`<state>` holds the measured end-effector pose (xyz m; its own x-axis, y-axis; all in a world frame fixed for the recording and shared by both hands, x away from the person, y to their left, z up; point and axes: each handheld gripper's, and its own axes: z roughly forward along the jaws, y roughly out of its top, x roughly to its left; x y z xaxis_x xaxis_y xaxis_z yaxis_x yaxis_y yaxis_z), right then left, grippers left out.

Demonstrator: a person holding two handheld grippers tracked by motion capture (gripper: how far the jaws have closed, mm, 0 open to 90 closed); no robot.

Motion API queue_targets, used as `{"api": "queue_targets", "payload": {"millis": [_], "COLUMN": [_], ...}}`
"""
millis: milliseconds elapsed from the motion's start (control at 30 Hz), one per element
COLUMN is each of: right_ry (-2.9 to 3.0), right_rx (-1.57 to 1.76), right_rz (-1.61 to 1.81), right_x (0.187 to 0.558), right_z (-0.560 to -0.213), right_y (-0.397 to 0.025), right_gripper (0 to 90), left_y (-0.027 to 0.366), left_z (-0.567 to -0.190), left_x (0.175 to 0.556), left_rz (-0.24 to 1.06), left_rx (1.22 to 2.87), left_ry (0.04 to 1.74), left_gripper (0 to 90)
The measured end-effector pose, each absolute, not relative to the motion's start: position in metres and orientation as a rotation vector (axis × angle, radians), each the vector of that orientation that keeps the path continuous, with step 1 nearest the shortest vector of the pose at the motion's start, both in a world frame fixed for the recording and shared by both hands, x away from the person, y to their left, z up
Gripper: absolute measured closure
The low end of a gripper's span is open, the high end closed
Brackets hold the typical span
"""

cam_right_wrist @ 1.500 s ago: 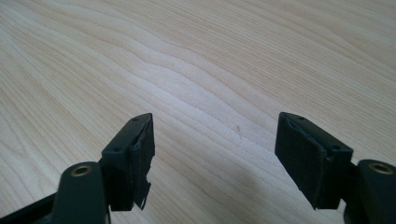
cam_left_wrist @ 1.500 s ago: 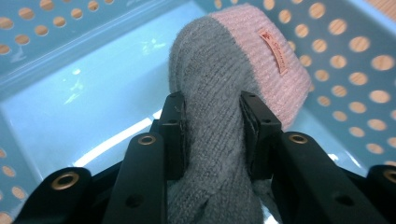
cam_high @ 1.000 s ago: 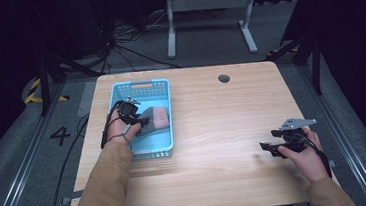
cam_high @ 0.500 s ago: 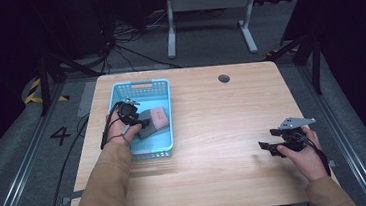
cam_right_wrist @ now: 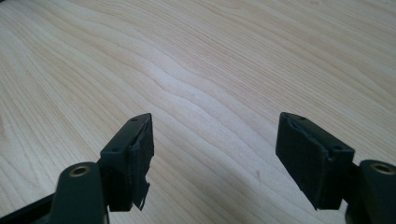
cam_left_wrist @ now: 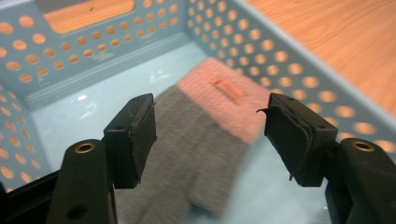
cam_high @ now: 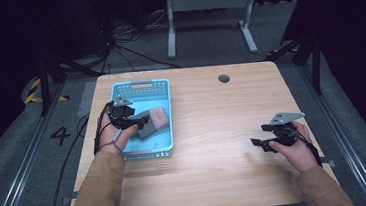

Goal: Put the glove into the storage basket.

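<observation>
Two grippers were in use, both w/ jaws spread and nothing between the pads.

Nearest, at approx 5 o'clock on the table (cam_high: pixel 210 146), the right gripper (cam_high: pixel 258 142) sat in the person's right hand (cam_high: pixel 295 146), jaws pointing toward 9 o'clock, low over bare wood. Grey plate on top, cable trailing back along the wrist. In the right gripper view the right gripper (cam_right_wrist: pixel 212 156) had its pads wide apart over pale wood grain; can't tell if it touched the wood.

At approx 9 o'clock, the left hand (cam_high: pixel 116 134) held the left gripper (cam_high: pixel 140 121) inside the basket (cam_high: pixel 147 151), jaws pointing toward 3 o'clock at the cloth (cam_high: pixel 153 121). Cable looped off the wrist toward the table's left edge. In the left gripper view the left gripper (cam_left_wrist: pixel 208 133) was wide open, w/ the cloth (cam_left_wrist: pixel 205 140) lying just beyond and between the pads on the basket (cam_left_wrist: pixel 60 60) floor. Cloth was grey at the near end, pink at the far end w/ a small orange-red label on the pink part. Pic is blurred there, so can't tell if the pads touched the cloth; neither was clamped on it. Cloth lay toward the basket's right wall, roughly mid-length.

Farther out, at approx 12 o'clock, a round dark grommet (cam_high: pixel 224 78) sat in the tabletop, well apart from both grippers. Beyond the table, a grey desk frame (cam_high: pixel 208 15) stood on the dark floor, cables (cam_high: pixel 130 42) lying to its left.
</observation>
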<state>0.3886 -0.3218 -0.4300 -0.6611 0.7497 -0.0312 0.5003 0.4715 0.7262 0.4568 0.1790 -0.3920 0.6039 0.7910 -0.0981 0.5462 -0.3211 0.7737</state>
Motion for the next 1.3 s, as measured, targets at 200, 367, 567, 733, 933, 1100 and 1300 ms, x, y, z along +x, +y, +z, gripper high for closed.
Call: {"api": "queue_targets", "payload": {"millis": [200,367,567,733,933,1100,1300], "right_ry": [2.404,2.415,2.431,2.444,2.468,2.511,2.549], "right_rx": [1.014,1.002,0.986,0.963,0.920,0.866,0.807], "right_rz": [1.000,1.006,1.024,1.073,1.075,1.056,1.023], "right_x": [0.392,0.392,0.389,0.382,0.372,0.368,0.365], "right_z": [-0.430,-0.430,-0.430,-0.433,-0.438,-0.443,-0.446], "right_y": [-0.315,-0.316,-0.318,-0.320,-0.317,-0.314,-0.307], "right_gripper": [28.4,28.4,28.2,27.1,27.0,28.9,28.2], "left_y": [0.164,0.150,0.137,0.126,0.113,0.111,0.103], "left_z": [-0.368,-0.357,-0.349,-0.352,-0.362,-0.372,-0.394], "left_x": [0.421,0.397,0.372,0.356,0.342,0.333,0.328], "left_rz": [0.350,0.322,0.278,0.220,0.145,0.116,0.075], "left_rx": [2.003,2.029,2.046,2.062,2.073,2.129,2.197], "left_ry": [0.954,0.873,0.770,0.719,0.663,0.588,0.583], "left_gripper": [33.9,33.5,32.6,31.2,26.9,18.0,18.7]}}
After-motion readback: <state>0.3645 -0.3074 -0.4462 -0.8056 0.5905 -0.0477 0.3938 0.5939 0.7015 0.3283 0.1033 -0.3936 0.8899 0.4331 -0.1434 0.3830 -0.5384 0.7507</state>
